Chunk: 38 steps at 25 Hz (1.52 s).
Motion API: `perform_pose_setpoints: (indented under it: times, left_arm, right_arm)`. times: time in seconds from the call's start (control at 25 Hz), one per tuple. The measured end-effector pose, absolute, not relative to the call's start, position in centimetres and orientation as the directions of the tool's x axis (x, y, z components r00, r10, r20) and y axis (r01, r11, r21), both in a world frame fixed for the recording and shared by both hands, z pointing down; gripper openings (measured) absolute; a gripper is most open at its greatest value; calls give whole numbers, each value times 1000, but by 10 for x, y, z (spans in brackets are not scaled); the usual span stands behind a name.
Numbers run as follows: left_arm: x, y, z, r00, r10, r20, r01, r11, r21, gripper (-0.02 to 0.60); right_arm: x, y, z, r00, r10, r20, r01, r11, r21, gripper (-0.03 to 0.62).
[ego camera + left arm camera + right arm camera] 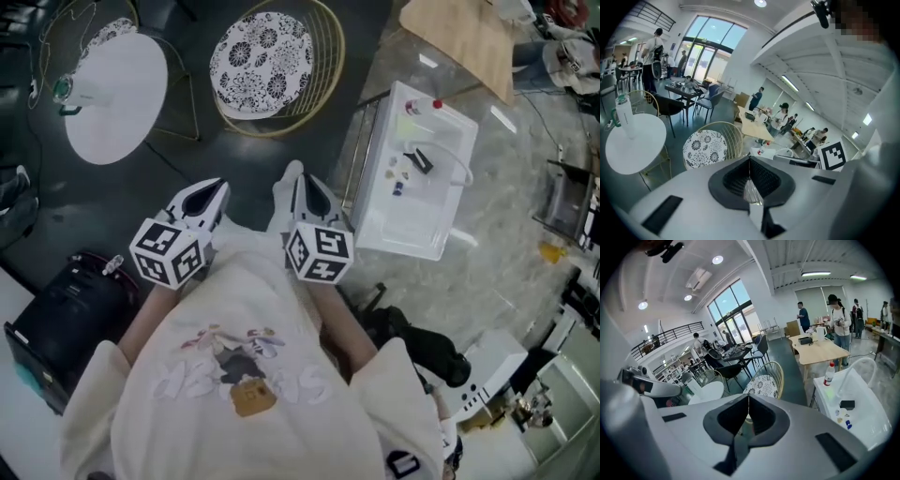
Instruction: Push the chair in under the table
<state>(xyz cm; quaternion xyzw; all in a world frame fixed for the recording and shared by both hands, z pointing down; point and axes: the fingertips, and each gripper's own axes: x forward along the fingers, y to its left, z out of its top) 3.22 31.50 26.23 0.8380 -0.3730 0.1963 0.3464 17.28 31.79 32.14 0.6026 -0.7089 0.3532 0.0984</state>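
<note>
The round white tabletop (117,98) lies at 10 o'clock in the head view. The chair (262,66) (patterned seat, gold wire back) stands at its 3 o'clock, beside it and not yet under it. The left tongs (214,192) and right tongs (302,183) are pressed together on nothing, aimed at the chair at 12 o'clock but short of it. Closed tips likely suit pushing, not gripping.

Ahead of the left gripper (212,192) and right gripper (296,180), bare dark floor (248,164) runs free up to the wire chair (262,61). The round white table (122,103) stands ahead-left, a strip of floor between it and the chair. The white sink cart (398,230) crowds the right gripper's right side; a black case (66,319) sits back-left of the left gripper
</note>
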Motion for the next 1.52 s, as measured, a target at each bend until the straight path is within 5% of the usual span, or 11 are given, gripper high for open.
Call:
perform_pose_setpoints:
  times: [0.64,1.28,1.52]
  left_arm:
    - [94,243,253,651,-496,575,-756,-491,433,9]
    - [36,121,275,801,-392,453,-599,-542,589,11]
    - [37,82,324,807,-318,498,-584,-555,592,14]
  right_arm:
    - [228,246,310,-298,-818,492,-874,27,-484,9]
    - [187,122,286,-175,-794,582,-956,-5,-294,12]
    - [194,88,293,-126,-761,636,-976,-22,-219,43]
